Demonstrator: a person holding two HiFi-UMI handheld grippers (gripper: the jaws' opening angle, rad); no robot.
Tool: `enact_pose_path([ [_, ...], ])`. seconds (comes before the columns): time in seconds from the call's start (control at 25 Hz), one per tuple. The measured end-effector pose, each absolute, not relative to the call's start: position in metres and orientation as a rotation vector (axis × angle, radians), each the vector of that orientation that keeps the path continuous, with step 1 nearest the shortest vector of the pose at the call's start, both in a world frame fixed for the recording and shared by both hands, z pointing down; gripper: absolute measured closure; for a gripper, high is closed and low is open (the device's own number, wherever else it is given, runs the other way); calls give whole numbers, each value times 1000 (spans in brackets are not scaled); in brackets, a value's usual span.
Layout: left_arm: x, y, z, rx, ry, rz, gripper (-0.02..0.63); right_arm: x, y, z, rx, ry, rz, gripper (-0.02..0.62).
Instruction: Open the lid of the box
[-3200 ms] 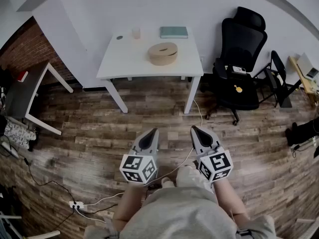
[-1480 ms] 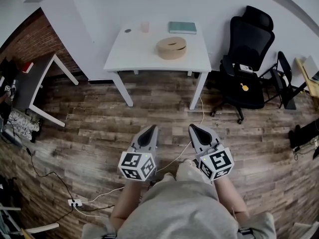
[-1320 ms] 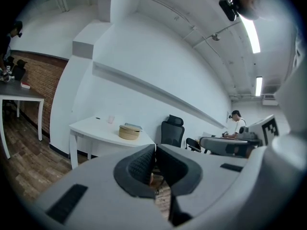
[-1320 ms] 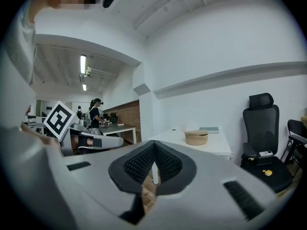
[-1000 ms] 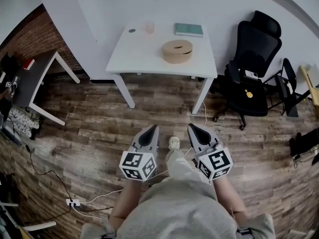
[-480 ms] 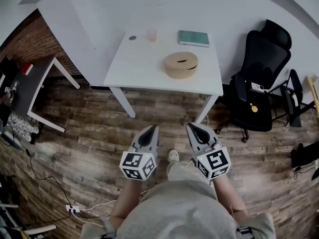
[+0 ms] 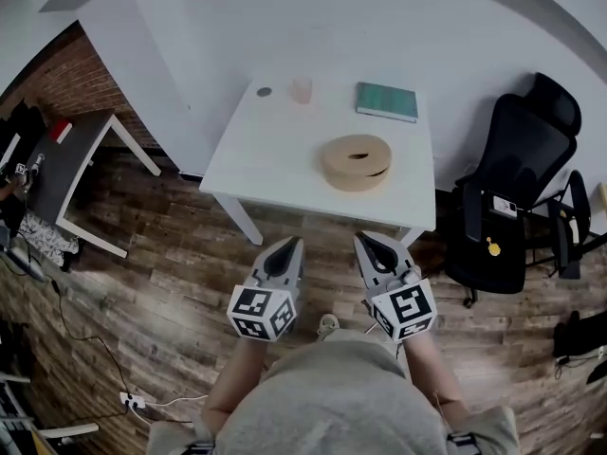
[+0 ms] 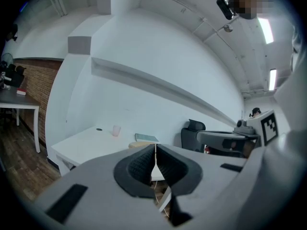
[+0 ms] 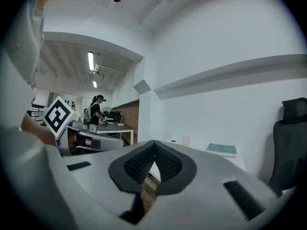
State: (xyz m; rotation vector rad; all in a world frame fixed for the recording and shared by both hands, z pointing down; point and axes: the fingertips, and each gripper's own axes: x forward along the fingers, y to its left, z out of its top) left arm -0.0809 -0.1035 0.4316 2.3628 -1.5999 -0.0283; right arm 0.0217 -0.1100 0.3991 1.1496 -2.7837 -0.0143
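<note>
A round tan box (image 7: pixel 357 162) with a slotted lid sits on the white table (image 7: pixel 275 154), toward its right half. In the head view my left gripper (image 7: pixel 287 246) and right gripper (image 7: pixel 369 243) are held side by side over the wooden floor, just short of the table's near edge. Both are shut with nothing between their jaws. In the left gripper view only the top of the box (image 8: pixel 139 144) peeks over the shut left gripper (image 8: pixel 155 150). The right gripper view shows the right gripper (image 9: pixel 154 145) shut, with the table (image 9: pixel 235 160) beyond; the box is hidden there.
On the table stand a pale cup (image 7: pixel 301 90), a teal book (image 7: pixel 387 101) and a small dark disc (image 7: pixel 264 92). A black office chair (image 7: pixel 519 183) stands right of the table. A dark desk (image 7: pixel 57 173) by the brick wall is at left. Another person (image 9: pixel 95 112) stands far off.
The table and box have come closer and lower in the head view as I walk toward them. Both grippers stay shut, side by side in front of me.
</note>
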Motion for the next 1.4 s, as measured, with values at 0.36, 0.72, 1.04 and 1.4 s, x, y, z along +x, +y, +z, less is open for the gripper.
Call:
enact_pose_path([
  [0.36,-75,-177,442,2352,-1603,-26,598,22,-183,411,1111,-2784,-15,594],
  [0.72,-75,-203,459,2317,-1591,3,597,19,-215,421,1075,-2766,-3,594],
  [1.04,-85,-226,487,2284,-1568,37,597,15,-238,433,1078,-2723,-8,594],
  [1.4,-75,-272,513,2351,-1416,96,571,14,-282,456,1078,-2650,18,594],
])
